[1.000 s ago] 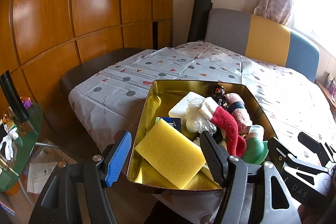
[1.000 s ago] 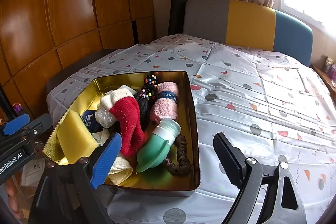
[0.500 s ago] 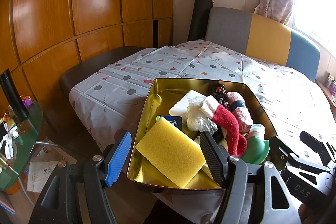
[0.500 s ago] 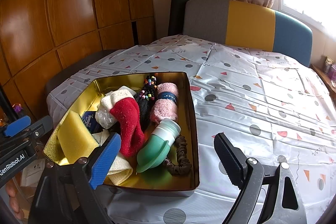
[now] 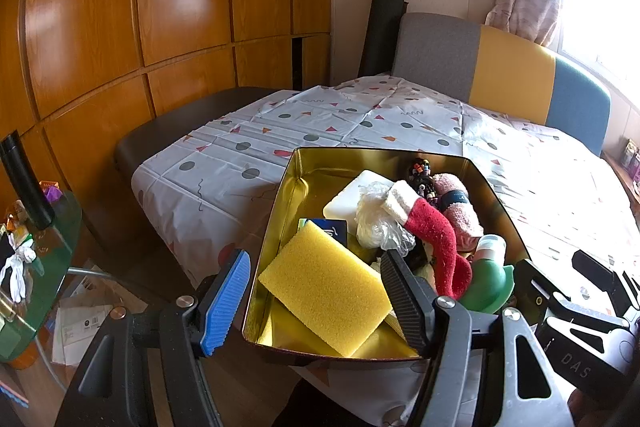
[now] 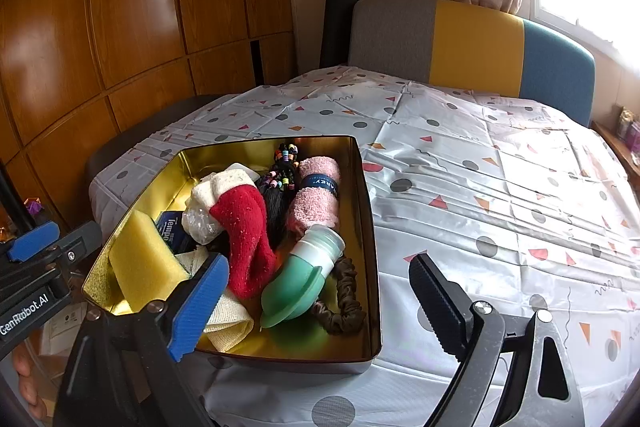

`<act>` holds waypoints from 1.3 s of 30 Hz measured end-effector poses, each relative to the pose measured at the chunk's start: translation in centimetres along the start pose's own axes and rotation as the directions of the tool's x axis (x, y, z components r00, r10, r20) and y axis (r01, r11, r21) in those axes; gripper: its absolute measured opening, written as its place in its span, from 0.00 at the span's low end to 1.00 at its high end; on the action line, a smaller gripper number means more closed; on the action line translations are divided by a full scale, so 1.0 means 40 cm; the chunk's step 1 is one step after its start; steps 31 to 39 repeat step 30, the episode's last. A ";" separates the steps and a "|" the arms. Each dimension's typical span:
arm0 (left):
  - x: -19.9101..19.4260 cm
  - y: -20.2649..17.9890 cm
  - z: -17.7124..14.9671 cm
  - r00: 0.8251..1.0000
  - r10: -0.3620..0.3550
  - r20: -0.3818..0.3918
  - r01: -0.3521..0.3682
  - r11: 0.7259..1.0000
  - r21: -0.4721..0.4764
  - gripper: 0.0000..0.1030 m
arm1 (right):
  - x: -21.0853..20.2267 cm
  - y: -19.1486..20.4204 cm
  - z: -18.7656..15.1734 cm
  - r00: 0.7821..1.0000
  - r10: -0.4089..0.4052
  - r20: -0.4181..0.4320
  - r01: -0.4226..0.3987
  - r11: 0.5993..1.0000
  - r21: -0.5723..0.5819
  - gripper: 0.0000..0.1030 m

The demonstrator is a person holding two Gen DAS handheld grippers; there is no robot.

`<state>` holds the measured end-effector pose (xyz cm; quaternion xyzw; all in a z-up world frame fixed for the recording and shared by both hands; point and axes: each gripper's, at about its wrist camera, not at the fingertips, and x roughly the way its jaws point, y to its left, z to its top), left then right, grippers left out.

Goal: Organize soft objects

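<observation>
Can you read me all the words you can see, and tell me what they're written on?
"Tempo": on the blue tissue pack in the gold tin.
"GenRobot.AI": on the left gripper, seen from the right wrist camera.
"DAS": on the right gripper's body, seen from the left wrist camera.
Dark band on the pink rolled towel: printed letters, too small to read.

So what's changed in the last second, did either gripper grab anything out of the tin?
Nothing was grabbed. The right gripper and left gripper both hang open and empty before the gold tin. The yellow sponge and red sock lie as before.
</observation>
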<state>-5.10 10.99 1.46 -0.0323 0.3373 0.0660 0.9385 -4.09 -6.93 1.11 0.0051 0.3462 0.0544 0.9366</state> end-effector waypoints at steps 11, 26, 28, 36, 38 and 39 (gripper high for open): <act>-0.004 -0.002 -0.001 1.000 0.010 0.004 -0.010 1.000 0.002 0.67 | -0.001 0.001 -0.001 1.000 0.001 -0.001 -0.001 1.000 0.001 0.91; 0.003 -0.002 0.000 1.000 -0.011 0.012 0.011 1.000 0.011 0.52 | 0.015 0.001 -0.010 1.000 0.006 -0.019 -0.005 1.000 0.005 0.93; 0.000 0.001 0.000 0.998 -0.055 0.022 0.054 0.999 0.003 0.52 | 0.016 0.001 -0.011 1.000 0.006 -0.020 -0.006 1.000 0.006 0.93; 0.003 0.000 0.002 0.998 -0.057 0.010 0.057 0.998 -0.001 0.52 | 0.017 0.000 -0.011 1.000 0.007 -0.023 -0.007 1.000 0.006 0.93; 0.003 0.000 0.002 0.998 -0.057 0.010 0.057 0.998 -0.001 0.52 | 0.017 0.000 -0.011 1.000 0.007 -0.023 -0.007 1.000 0.006 0.93; 0.003 0.000 0.002 0.998 -0.057 0.010 0.057 0.998 -0.001 0.52 | 0.017 0.000 -0.011 1.000 0.007 -0.023 -0.007 1.000 0.006 0.93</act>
